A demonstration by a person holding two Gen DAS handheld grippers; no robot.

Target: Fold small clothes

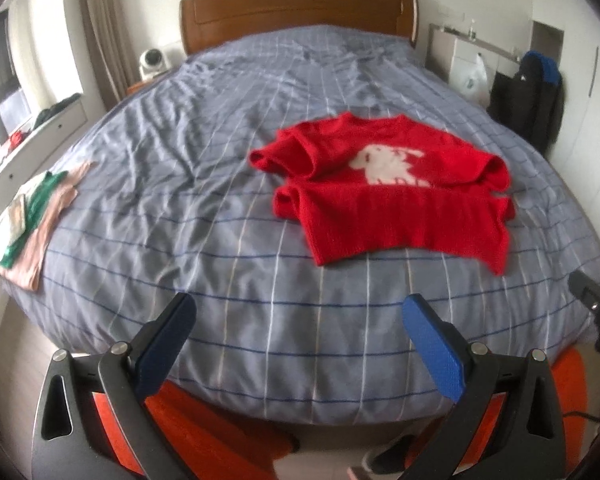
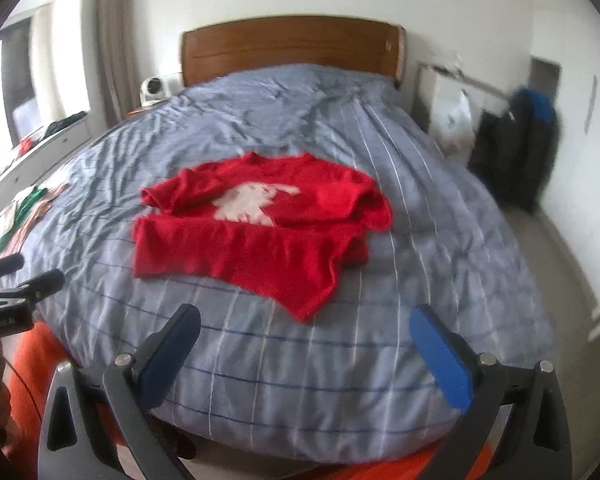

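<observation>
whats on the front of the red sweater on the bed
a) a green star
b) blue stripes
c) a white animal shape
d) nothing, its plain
c: the red sweater lying on the striped bed cover shows a white animal-like figure on its chest in both views.

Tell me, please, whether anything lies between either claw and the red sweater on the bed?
Nothing visible does. Only bare striped bedding separates the open left claw and open right claw from the red sweater. The folded pile sits off to the left.
</observation>
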